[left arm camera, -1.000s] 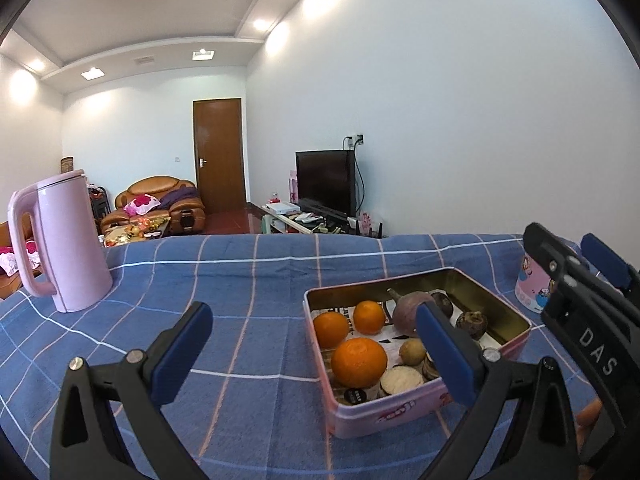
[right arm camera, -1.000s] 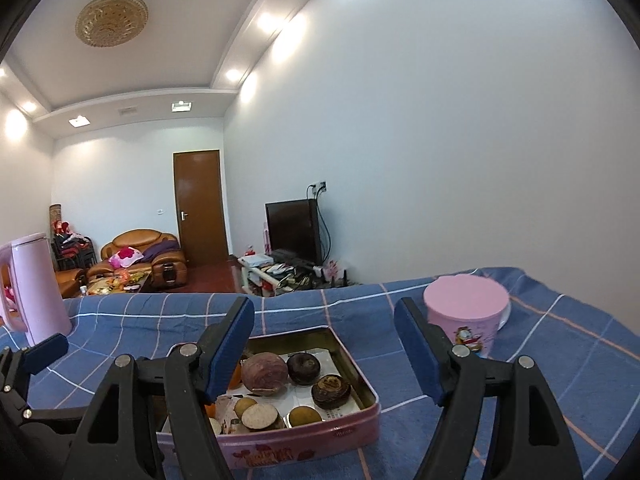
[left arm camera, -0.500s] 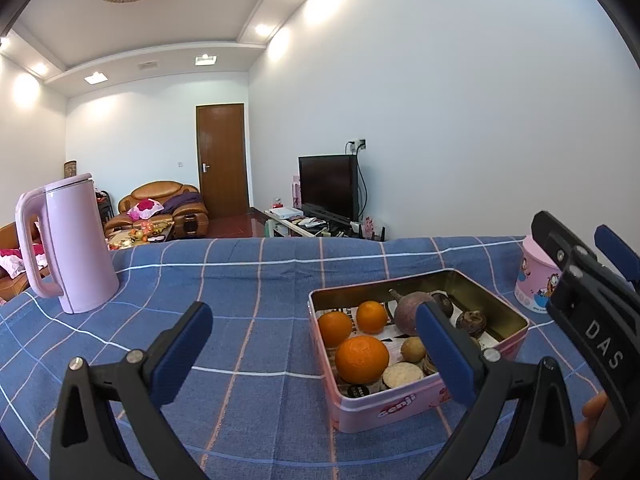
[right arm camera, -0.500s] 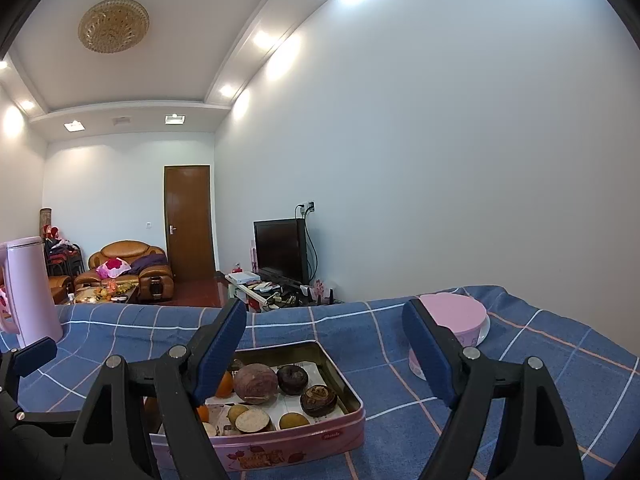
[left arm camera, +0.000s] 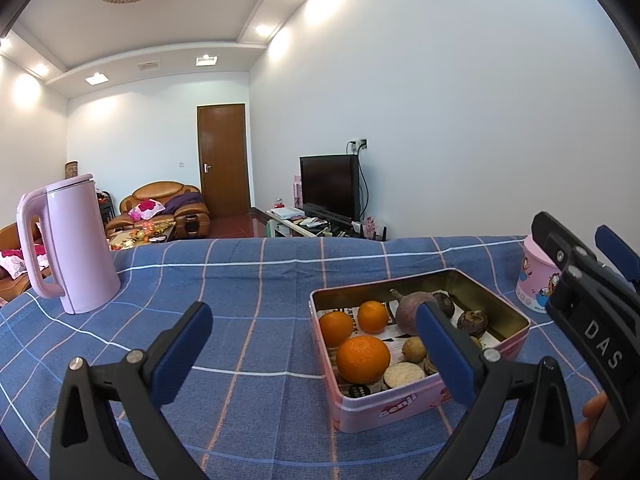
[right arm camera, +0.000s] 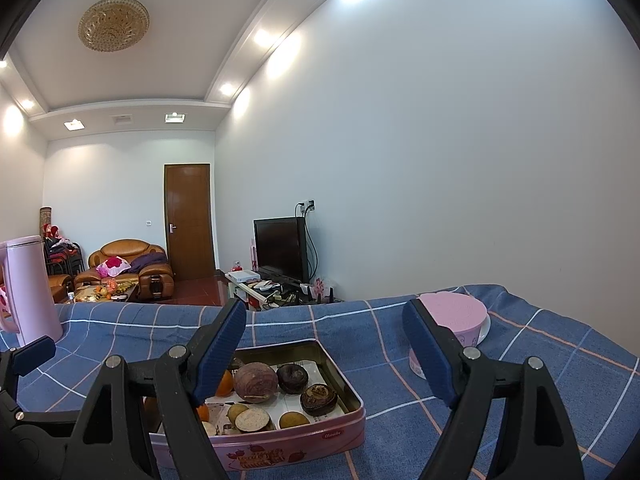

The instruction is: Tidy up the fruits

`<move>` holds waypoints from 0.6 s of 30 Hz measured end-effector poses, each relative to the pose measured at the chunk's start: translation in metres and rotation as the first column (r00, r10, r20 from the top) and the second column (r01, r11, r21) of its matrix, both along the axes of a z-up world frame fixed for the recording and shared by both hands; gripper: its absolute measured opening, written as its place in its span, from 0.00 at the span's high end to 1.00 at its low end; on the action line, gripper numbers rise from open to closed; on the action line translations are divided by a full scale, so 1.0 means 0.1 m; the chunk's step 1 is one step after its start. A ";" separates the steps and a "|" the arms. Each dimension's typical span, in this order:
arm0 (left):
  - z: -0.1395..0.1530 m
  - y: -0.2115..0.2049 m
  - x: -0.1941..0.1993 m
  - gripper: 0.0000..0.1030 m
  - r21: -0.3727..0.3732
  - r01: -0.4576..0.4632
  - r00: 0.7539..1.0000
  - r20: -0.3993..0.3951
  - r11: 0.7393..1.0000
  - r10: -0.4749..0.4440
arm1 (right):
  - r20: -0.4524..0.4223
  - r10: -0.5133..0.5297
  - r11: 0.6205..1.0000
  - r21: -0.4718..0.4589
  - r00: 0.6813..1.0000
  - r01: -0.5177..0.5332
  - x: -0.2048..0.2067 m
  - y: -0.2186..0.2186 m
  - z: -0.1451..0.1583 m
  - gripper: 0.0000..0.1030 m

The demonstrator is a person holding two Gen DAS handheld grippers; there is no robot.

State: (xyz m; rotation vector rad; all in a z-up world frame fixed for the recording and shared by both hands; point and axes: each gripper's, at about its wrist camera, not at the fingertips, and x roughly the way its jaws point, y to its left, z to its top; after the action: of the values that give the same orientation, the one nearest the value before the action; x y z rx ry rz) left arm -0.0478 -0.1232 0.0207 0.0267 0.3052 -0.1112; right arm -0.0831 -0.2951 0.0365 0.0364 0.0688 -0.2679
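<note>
An open pink tin [left arm camera: 400,406] stands on the blue checked tablecloth [left arm camera: 260,288]. It holds three oranges [left arm camera: 363,359], a round purple fruit [left arm camera: 408,310], several dark brown fruits [left arm camera: 472,322] and some small tan ones. My left gripper [left arm camera: 316,346] is open and empty, low over the cloth, just left of the tin's near corner. In the right wrist view the tin [right arm camera: 280,446] lies below my right gripper [right arm camera: 324,340], which is open and empty above the purple fruit [right arm camera: 256,382]. The right gripper's body [left arm camera: 592,304] shows beside the tin.
A tall pink kettle [left arm camera: 70,248] stands at the cloth's far left. A pink lidded tub [right arm camera: 456,316] sits on a white saucer to the right of the tin. Beyond the table's far edge are a sofa, a door and a television.
The right gripper's jaws have spread a little wider. The tin sits slightly lower in the right wrist view. The left gripper has kept still.
</note>
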 end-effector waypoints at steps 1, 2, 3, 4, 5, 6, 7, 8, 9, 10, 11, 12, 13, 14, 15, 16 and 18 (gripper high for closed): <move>0.00 0.00 0.00 0.00 -0.001 0.000 1.000 0.001 1.000 0.000 | 0.000 0.000 1.000 0.000 1.000 0.000 0.00 0.00 0.00 0.20; 0.00 0.00 0.00 0.00 -0.001 0.000 1.000 0.001 1.000 0.000 | 0.000 0.000 1.000 0.000 1.000 0.000 0.00 0.00 0.00 0.20; 0.00 0.00 0.00 0.00 -0.001 0.000 1.000 0.001 1.000 0.000 | 0.000 0.000 1.000 0.000 1.000 0.000 0.00 0.00 0.00 0.20; 0.00 0.00 0.00 0.00 0.000 0.000 1.000 0.001 1.000 0.000 | 0.000 0.000 1.000 0.000 1.000 0.000 0.00 0.00 0.00 0.20; 0.00 0.00 0.00 0.00 0.000 0.000 1.000 0.001 1.000 0.000 | 0.000 0.000 1.000 0.000 1.000 0.000 0.00 0.00 0.00 0.20; 0.00 0.00 0.00 0.00 0.000 0.000 1.000 0.001 1.000 0.000 | 0.000 0.000 1.000 0.000 1.000 0.000 0.00 0.00 0.00 0.20; 0.00 0.00 0.00 0.00 0.000 0.000 1.000 0.001 1.000 0.000 | 0.000 0.000 1.000 0.000 1.000 0.000 0.00 0.00 0.00 0.20; 0.00 0.00 0.00 0.00 0.000 0.001 1.000 0.001 1.000 -0.001 | 0.000 0.001 1.000 0.000 1.000 -0.001 0.00 0.00 0.00 0.20; 0.00 0.00 0.00 0.00 0.000 0.000 1.000 0.001 1.000 0.000 | -0.001 0.001 1.000 0.000 1.000 -0.001 0.00 0.00 0.00 0.20; 0.00 0.00 0.00 0.00 -0.001 0.000 1.000 0.001 1.000 0.000 | -0.001 0.001 1.000 0.000 1.000 -0.001 0.00 0.00 0.00 0.20; 0.00 0.00 0.00 0.00 -0.001 0.000 1.000 0.001 1.000 0.000 | -0.001 0.001 1.000 0.000 1.000 -0.001 0.00 -0.01 -0.01 0.20; 0.00 0.00 0.00 0.00 -0.001 0.000 1.000 0.001 1.000 0.000 | -0.001 0.001 1.000 0.000 1.000 -0.001 0.00 -0.01 -0.01 0.20; 0.00 0.00 0.00 0.00 0.000 0.000 1.000 0.000 1.000 0.000 | -0.001 0.001 1.000 0.000 1.000 -0.001 0.00 -0.01 -0.01 0.20; 0.00 0.00 0.00 0.00 0.000 0.000 1.000 0.001 1.000 0.000 | -0.002 0.001 1.000 0.001 1.000 -0.001 0.01 -0.01 -0.01 0.20; 0.00 0.00 0.00 0.00 0.000 0.000 1.000 0.001 1.000 0.000 | -0.002 0.001 1.000 0.001 1.000 -0.001 0.00 -0.01 -0.01 0.20; 0.00 0.00 0.00 0.00 0.000 0.000 1.000 0.001 1.000 0.000 | -0.003 0.001 1.000 0.001 1.000 -0.001 0.00 -0.01 -0.02 0.20; 0.00 0.00 0.00 0.00 0.000 0.000 1.000 0.001 1.000 0.000 | -0.002 0.001 1.000 0.003 1.000 -0.001 0.00 -0.01 -0.02 0.20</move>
State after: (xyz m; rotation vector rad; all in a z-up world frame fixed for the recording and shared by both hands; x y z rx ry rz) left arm -0.0478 -0.1235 0.0208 0.0266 0.3045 -0.1114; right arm -0.0829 -0.2956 0.0343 0.0387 0.0716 -0.2672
